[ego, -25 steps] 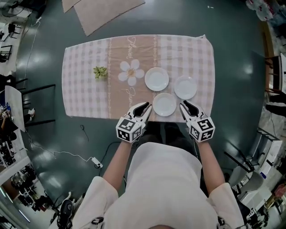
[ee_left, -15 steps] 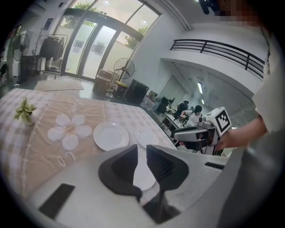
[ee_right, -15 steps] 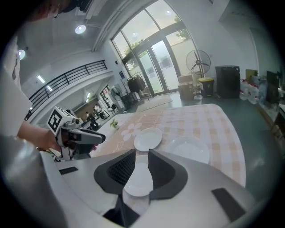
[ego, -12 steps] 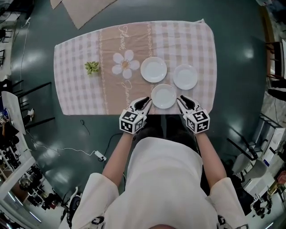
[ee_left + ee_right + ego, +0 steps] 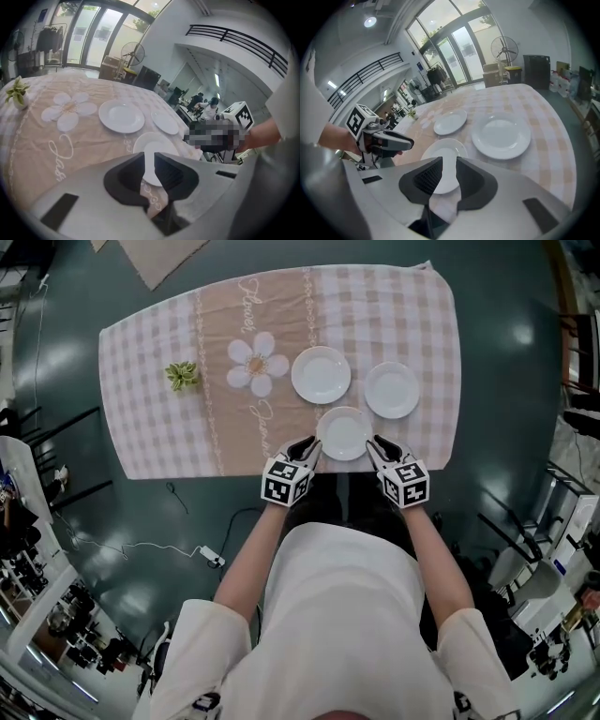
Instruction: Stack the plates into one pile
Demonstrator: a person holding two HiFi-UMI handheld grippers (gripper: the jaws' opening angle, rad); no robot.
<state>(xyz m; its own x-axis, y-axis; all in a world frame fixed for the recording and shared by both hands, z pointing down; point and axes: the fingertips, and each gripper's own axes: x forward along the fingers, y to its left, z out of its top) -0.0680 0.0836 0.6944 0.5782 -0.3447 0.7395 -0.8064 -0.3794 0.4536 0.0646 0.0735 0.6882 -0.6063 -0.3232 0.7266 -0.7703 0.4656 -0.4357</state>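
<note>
We are at the approach: our left tool (image 5: 307,444) and right tool (image 5: 379,444) flank the nearest plate (image 5: 344,432), just ahead between them at the bench (image 5: 150,427) edge. Both tools stand narrowly parted and grip nothing. Next, we judge, comes pinching its rim and lifting it toward the far plate (image 5: 321,374) or right-hand plate (image 5: 391,389). It lies flat, face up, and being round it has no long axis.

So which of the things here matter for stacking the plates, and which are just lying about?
For the job: near plate, far-left plate, far-right plate, left gripper, right gripper.
Lying about: small green plant, checked tablecloth, floor mat.
</note>
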